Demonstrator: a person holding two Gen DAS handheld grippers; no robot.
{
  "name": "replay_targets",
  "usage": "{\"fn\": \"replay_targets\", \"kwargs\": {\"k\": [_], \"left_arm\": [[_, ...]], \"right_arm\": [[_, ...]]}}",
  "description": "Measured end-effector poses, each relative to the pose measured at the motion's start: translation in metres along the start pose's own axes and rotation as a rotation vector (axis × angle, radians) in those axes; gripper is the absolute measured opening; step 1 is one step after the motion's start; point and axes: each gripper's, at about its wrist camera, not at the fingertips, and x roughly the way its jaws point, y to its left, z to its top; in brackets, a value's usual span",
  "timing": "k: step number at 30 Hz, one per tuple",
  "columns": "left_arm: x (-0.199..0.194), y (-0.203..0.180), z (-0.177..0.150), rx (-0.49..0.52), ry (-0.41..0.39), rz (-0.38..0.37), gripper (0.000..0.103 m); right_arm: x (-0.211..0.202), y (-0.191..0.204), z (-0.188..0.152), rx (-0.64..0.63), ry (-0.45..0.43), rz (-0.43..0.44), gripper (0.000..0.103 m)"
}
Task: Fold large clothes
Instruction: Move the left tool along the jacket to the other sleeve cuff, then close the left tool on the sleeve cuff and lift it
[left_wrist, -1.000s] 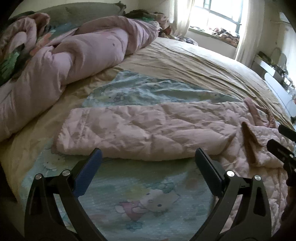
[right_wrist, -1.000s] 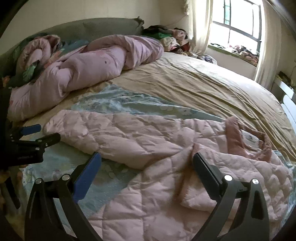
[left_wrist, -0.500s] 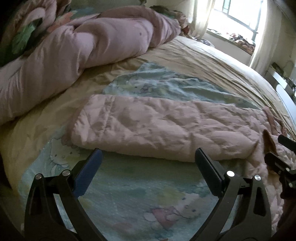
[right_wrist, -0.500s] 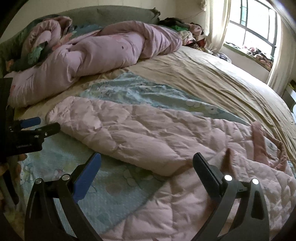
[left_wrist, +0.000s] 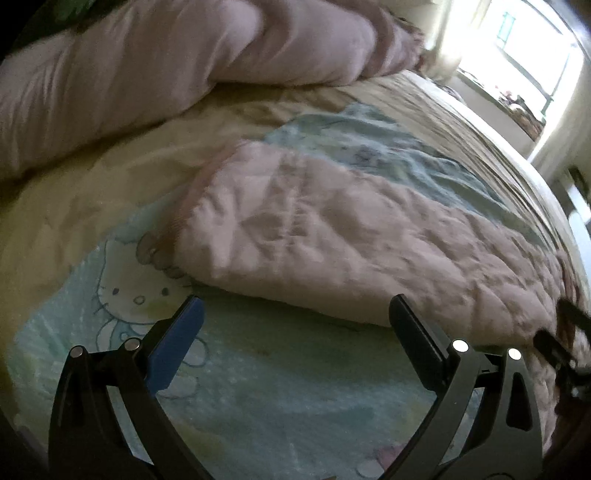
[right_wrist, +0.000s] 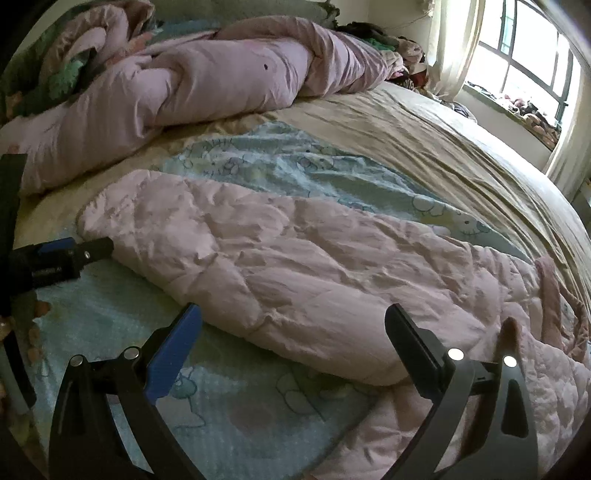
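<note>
Left gripper (left_wrist: 295, 314) agape — pink quilted coat (left_wrist: 369, 236) near

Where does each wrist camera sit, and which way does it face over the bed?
Left wrist: behind the open left hand-held gripper, low over the cartoon sheet, facing the pink quilted coat's left end; right hand-held gripper at right edge.
Right wrist: behind the open right hand-held gripper, higher, facing the coat's middle; left hand-held gripper at left edge.
Shared: coat, sheet, bunched duvet, window.
</note>
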Motion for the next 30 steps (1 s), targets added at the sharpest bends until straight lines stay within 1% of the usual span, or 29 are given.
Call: {"fn": "replay_targets", "kwargs": {"k": [2, 4, 6, 8, 9, 10, 11, 12, 13, 14, 15, 18, 24, 30], "left_arm": [[0.011, 0.013, 0.004, -0.061, 0.022, -0.004, 0.094], [0.022, 0.022, 0.008, -0.111, 0.026, -0.033, 0.094], [0.032, 0.028, 0.014, -0.163, 0.023, -0.046, 0.094], [0.035, 0.027, 0.019, -0.179, 0.002, -0.048, 0.093], [0.035, 0.027, 0.021, -0.186, -0.008, -0.051, 0.086], [0.035, 0.026, 0.025, -0.196, -0.017, -0.052, 0.076], [0.034, 0.024, 0.028, -0.196, -0.025, -0.044, 0.052], [0.030, 0.022, 0.032, -0.185, -0.042, -0.033, 0.035], [0.025, 0.020, 0.034, -0.176, -0.056, -0.038, 0.027], [0.021, 0.020, 0.037, -0.172, -0.070, -0.032, 0.005], [0.011, 0.019, 0.040, -0.169, -0.100, -0.049, 0.005], [-0.010, 0.008, 0.047, -0.129, -0.140, -0.086, 0.004], [-0.072, -0.044, 0.054, -0.001, -0.241, -0.167, 0.004], [-0.120, -0.099, 0.058, 0.102, -0.304, -0.218, 0.003]], "right_arm": [[0.006, 0.002, 0.000, 0.000, 0.012, 0.003, 0.099], [0.009, 0.004, -0.001, -0.004, 0.017, -0.001, 0.099], [0.010, 0.005, -0.003, -0.010, 0.022, -0.006, 0.099], [0.007, 0.001, -0.006, 0.001, 0.023, -0.007, 0.099], [0.005, -0.002, -0.007, 0.008, 0.022, -0.008, 0.099], [0.002, -0.005, -0.008, 0.015, 0.019, -0.010, 0.099], [-0.002, -0.010, -0.010, 0.025, 0.015, -0.012, 0.099], [-0.006, -0.015, -0.012, 0.032, 0.014, -0.020, 0.099], [-0.008, -0.018, -0.014, 0.037, 0.013, -0.027, 0.099], [-0.014, -0.024, -0.017, 0.044, 0.009, -0.031, 0.099], [-0.018, -0.027, -0.019, 0.051, 0.006, -0.032, 0.099], [-0.032, -0.043, -0.028, 0.080, -0.007, -0.044, 0.099], [-0.065, -0.077, -0.043, 0.161, -0.041, -0.066, 0.099], [-0.110, -0.111, -0.061, 0.222, -0.102, -0.092, 0.099]]}}
